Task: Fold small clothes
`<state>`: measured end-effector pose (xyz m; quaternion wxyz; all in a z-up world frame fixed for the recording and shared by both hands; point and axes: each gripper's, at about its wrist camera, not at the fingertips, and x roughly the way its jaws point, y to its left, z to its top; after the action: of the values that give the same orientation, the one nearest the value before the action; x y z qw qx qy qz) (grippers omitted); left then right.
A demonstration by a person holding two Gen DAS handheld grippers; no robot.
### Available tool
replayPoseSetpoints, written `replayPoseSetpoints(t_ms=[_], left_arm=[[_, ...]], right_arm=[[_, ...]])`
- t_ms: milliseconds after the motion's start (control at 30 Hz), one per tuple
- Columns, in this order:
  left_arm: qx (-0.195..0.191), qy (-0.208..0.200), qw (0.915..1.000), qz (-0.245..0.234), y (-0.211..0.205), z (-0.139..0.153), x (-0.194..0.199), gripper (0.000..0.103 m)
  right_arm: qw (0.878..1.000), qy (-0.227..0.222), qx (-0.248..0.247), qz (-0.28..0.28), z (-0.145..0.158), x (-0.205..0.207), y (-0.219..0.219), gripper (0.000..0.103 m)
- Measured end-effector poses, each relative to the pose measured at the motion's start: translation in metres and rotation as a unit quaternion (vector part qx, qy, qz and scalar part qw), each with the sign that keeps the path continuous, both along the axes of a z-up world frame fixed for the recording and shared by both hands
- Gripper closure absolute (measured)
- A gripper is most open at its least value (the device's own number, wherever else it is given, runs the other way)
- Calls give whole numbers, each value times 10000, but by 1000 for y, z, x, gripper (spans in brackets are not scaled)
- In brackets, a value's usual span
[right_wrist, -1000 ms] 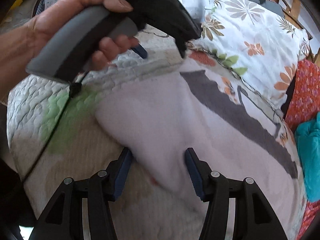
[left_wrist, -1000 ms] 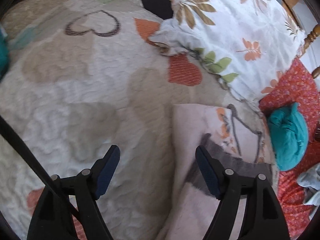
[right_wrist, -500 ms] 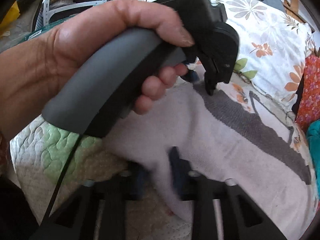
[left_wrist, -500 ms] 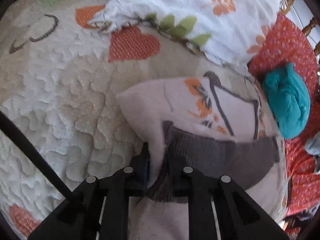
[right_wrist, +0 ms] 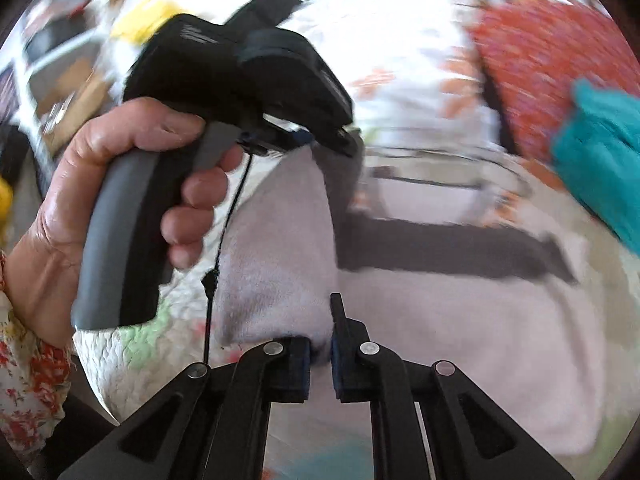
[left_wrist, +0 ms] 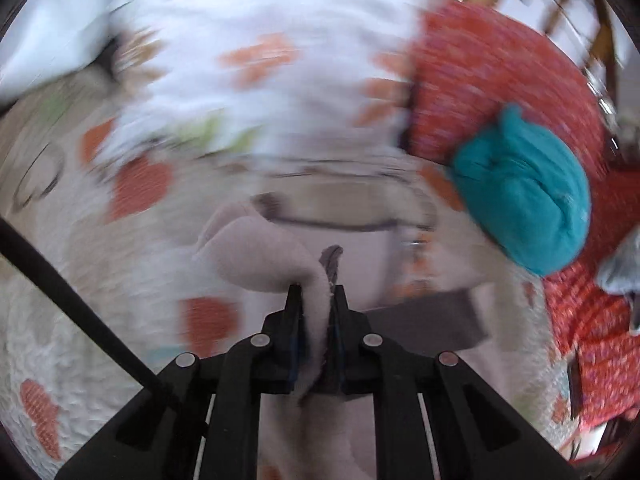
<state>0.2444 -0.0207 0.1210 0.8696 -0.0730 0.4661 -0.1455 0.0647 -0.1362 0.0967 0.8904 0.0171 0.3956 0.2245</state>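
Lifted since a second ago: your two grippers, spread wide then, are now each clamped on an edge of the one pale pink garment (left_wrist: 260,256), raised off the quilt (left_wrist: 80,280).

Your left gripper (left_wrist: 316,294) pinches a bunched fold with a grey band at the pinch; your right gripper (right_wrist: 320,344) grips the nearer edge, its left finger tip buried under the cloth. Your left hand (right_wrist: 80,208) shows in the right wrist view, and how far the garment hangs down is cut off below both grippers. Motion blur smears the far part of both views, so the floral pillow (left_wrist: 248,40) print is unreadable. One teal bundle (left_wrist: 524,188) lies against one red patterned cushion (left_wrist: 492,64), and a grey item at the right edge is mostly cropped.
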Motion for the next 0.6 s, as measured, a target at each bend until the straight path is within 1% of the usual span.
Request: replayPoseSetpoints(t_ms=[67, 100, 133, 167, 233, 267, 333, 367, 400, 433, 467, 500, 567, 600], left_arm=[[-26, -32, 9988, -490, -59, 10, 0, 90], [14, -19, 9979, -645, -80, 11, -1, 90], [109, 11, 9963, -849, -108, 9, -3, 90], [272, 26, 9940, -1063, -139, 3, -8, 90], [564, 99, 9893, -1345, -179, -11, -18, 88], [683, 175, 9863, -1489, -194, -18, -24, 87], [679, 254, 9851, -1562, -204, -22, -36, 87], [629, 269, 9858, -1536, -202, -21, -40, 86], [553, 280, 9872, -1470, -195, -17, -45, 82], [497, 265, 9886, -1397, -188, -13, -49, 78], [430, 213, 9905, -1289, -178, -7, -54, 67], [363, 77, 9931, -1116, -163, 0, -61, 55], [418, -187, 9956, -813, -132, 8, -79, 43], [479, -265, 9960, -704, -125, 7, -83, 41]], right_arm=[[9988, 21, 122, -467, 4, -9, -46, 95], [9970, 49, 176, -749, 4, -15, -72, 95], [9956, 90, 218, -904, 3, -17, -86, 95], [9924, 230, 328, -1166, -2, -23, -112, 95], [9877, 463, 443, -1426, -15, -27, -140, 95], [9840, 637, 487, -1590, -26, -30, -156, 95], [9806, 873, 616, -1644, -41, -30, -171, 93], [9781, 964, 693, -1710, -47, -28, -178, 89], [9757, 1031, 768, -1774, -51, -26, -183, 88], [9719, 1153, 977, -1805, -55, -22, -189, 87], [9687, 1233, 1158, -1817, -57, -18, -194, 87], [9671, 1256, 1243, -1831, -57, -18, -196, 86], [9640, 1288, 1348, -1895, -57, -17, -201, 77], [9623, 1300, 1409, -1931, -57, -19, -205, 69]])
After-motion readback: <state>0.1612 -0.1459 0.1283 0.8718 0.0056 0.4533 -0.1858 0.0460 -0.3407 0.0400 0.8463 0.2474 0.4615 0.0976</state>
